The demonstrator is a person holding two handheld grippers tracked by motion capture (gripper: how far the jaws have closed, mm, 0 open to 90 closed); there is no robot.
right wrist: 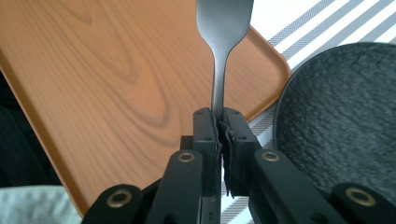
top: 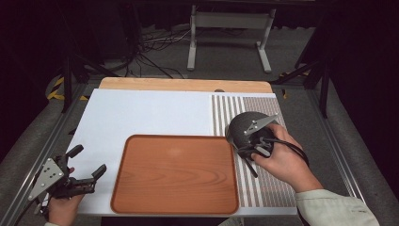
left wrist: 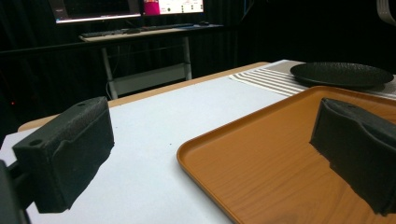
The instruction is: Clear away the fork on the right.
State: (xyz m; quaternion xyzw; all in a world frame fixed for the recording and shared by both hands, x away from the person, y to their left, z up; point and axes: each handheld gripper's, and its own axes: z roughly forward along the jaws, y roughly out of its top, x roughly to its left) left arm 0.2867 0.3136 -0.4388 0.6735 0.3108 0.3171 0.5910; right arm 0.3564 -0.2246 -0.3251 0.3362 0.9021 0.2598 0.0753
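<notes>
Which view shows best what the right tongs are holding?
The right gripper view: the right tongs are shut on a metal utensil handle, its wide end cut off at the top edge. The high view shows just a thin dark handle below the hand. The left gripper view gives nothing clear of it.

— What sort of place is this?

— A lab or studio set up for recording, not a home. The walls are hung with black curtains (top: 28,56), and the table (top: 188,84) stands on grey carpet inside a metal rail frame (top: 336,141).

— Anything else pointing that way?

— Loose cables (top: 150,47) run across the floor, and yellow-and-black hazard tape (top: 56,89) marks a spot beside the frame. A white desk stand (top: 230,28) sits behind the table.

— And from lower down?

— The left gripper view shows a desk (left wrist: 144,32) with lit monitors (left wrist: 126,7) and a keyboard (left wrist: 135,30) against the dark backdrop, like an operator's workstation.
</notes>
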